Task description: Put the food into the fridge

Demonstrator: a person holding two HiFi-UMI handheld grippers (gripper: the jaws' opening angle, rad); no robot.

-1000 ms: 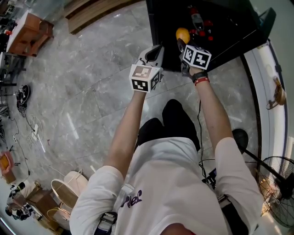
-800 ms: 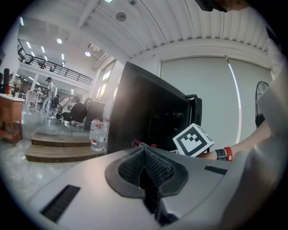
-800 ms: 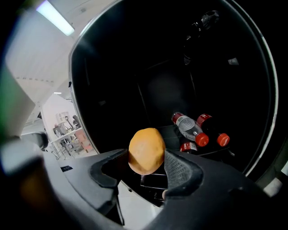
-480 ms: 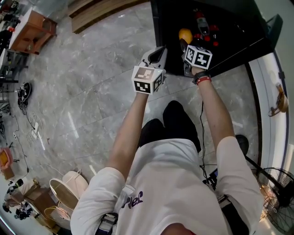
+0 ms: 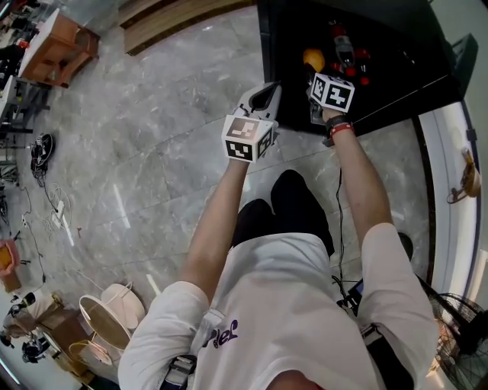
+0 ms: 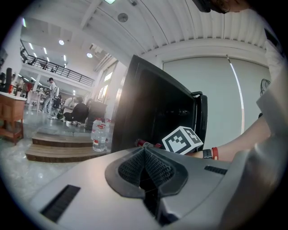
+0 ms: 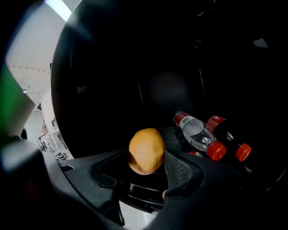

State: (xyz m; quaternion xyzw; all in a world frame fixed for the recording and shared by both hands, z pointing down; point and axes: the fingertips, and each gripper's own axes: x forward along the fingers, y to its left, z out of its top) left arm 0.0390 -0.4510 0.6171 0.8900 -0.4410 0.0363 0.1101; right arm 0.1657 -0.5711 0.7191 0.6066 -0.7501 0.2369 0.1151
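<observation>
A grey marble floor shone with pale streaks of reflected light. A low wooden step ran along its far side with water bottles standing on it, and a wooden desk stood off to the left. Cables trailed over the floor, not far from some pale bags. A fan stood by a white curved ledge. Overhead, a white ribbed ceiling carried round lamps. A railed balcony crossed the far hall, and a pale panelled wall rose to the right.
</observation>
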